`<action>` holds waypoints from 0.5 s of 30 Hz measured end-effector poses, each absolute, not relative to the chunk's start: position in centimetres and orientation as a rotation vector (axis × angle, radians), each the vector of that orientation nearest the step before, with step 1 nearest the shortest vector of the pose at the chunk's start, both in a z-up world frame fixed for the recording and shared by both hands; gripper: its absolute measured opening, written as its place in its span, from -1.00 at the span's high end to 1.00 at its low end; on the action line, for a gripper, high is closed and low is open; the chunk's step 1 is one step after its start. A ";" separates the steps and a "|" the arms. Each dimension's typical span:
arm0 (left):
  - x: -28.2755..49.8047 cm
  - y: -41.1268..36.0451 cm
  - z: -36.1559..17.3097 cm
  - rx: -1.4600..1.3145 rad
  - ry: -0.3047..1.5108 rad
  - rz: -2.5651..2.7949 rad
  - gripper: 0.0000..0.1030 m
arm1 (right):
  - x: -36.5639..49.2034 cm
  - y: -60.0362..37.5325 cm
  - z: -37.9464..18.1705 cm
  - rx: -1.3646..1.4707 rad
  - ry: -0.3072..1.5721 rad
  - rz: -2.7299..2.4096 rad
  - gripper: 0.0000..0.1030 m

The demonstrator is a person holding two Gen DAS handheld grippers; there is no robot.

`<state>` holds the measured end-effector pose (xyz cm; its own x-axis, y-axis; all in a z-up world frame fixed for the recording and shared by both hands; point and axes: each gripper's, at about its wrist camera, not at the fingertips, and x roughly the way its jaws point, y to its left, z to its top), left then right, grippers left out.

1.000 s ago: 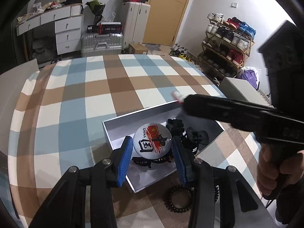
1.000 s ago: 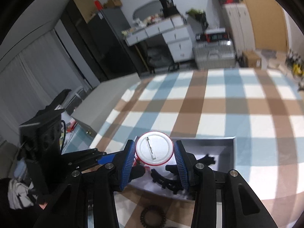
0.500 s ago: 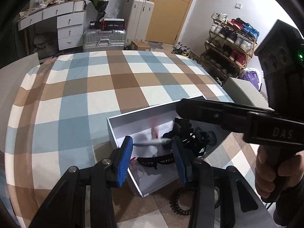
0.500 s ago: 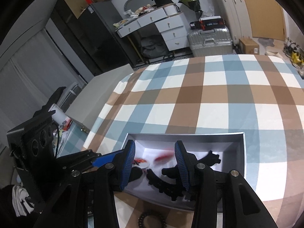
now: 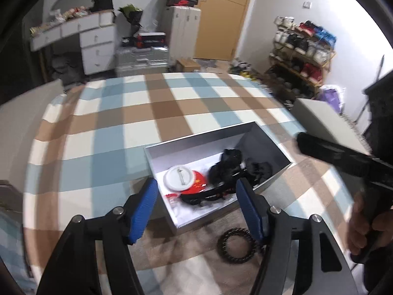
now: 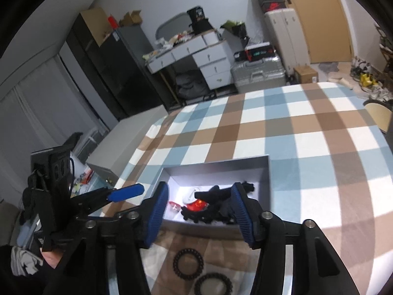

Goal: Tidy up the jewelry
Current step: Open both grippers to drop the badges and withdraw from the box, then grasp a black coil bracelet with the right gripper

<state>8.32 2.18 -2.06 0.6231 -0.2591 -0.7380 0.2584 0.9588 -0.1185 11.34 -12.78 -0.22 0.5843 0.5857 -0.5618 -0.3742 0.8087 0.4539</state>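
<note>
A grey open box (image 5: 196,141) sits on the plaid tablecloth. In it lie a round pin badge (image 5: 180,178), white back up, on a red badge, and several black hair claws (image 5: 231,169). My left gripper (image 5: 196,204) is open and empty just in front of the box. My right gripper (image 6: 199,213) is open and empty, above the near edge of the box (image 6: 216,166). A black coil hair tie (image 5: 237,244) lies on the cloth in front of the box; two such ties (image 6: 188,261) show in the right wrist view.
The plaid cloth (image 5: 110,127) stretches far beyond the box. The grey box lid (image 5: 316,120) lies at the right table edge. Drawers, suitcases and a shoe rack stand on the floor behind.
The right gripper let go of the pin badge, which dropped into the box back side up. Both grippers have drawn back from the box and stand wider open.
</note>
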 end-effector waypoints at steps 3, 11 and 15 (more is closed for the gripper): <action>7.2 2.2 -1.9 0.035 0.811 -0.247 -0.24 | 9.8 -13.7 -0.2 0.303 0.725 0.557 -0.32; 4.6 2.5 -0.8 0.012 0.747 -0.197 -0.54 | 5.3 -15.8 0.0 0.321 0.620 0.545 -0.73; 3.4 2.7 -1.0 -0.011 0.732 -0.163 -0.65 | 3.4 -15.8 -0.7 0.255 0.618 0.511 -0.92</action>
<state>3.44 2.73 -1.04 0.7316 -0.1523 -0.6645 0.1445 0.9872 -0.0673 3.36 -15.80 -0.67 0.6969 0.5269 -0.4864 -0.3782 0.8464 0.3750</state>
